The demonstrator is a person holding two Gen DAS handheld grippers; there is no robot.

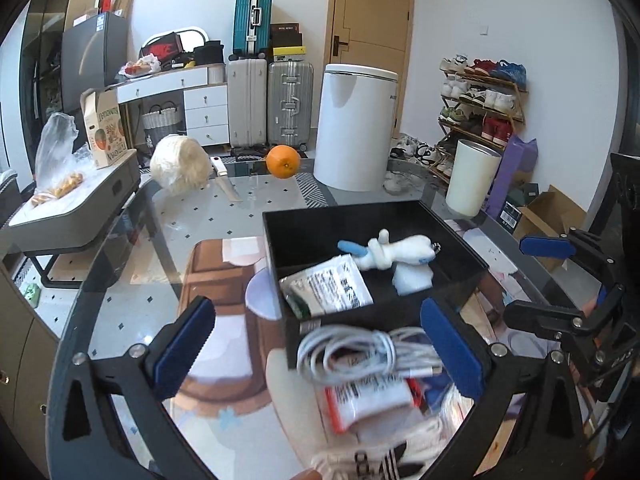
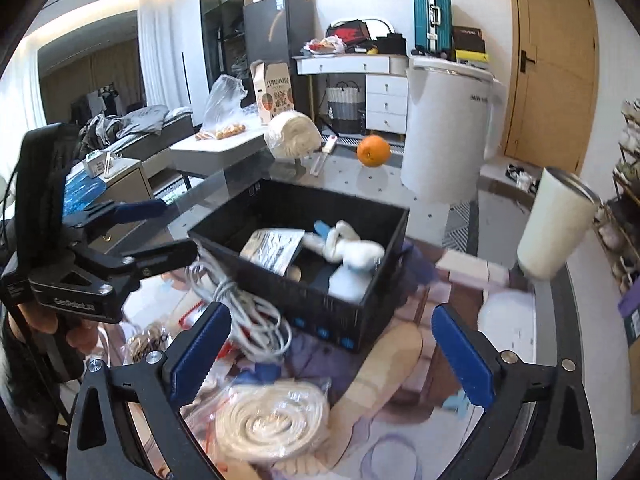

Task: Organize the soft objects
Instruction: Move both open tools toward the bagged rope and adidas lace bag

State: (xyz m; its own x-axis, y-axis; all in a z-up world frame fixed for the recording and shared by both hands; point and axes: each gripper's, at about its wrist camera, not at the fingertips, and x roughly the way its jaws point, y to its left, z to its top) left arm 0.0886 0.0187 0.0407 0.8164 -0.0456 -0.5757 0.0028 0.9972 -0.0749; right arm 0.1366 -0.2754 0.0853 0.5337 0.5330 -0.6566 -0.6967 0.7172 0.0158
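A black bin stands on the glass table and holds a white plush toy, a foil packet and a white block. My left gripper is open just before the bin's near wall, with a coiled white cable between its fingers. My right gripper is open, above a bagged coil of white rope. A red-and-white packet and a white drawstring bag lie below the cable.
An orange, a knife, a wrapped white bundle and a cream tumbler stand on the far part of the table. A white bin, suitcases and a shoe rack stand behind.
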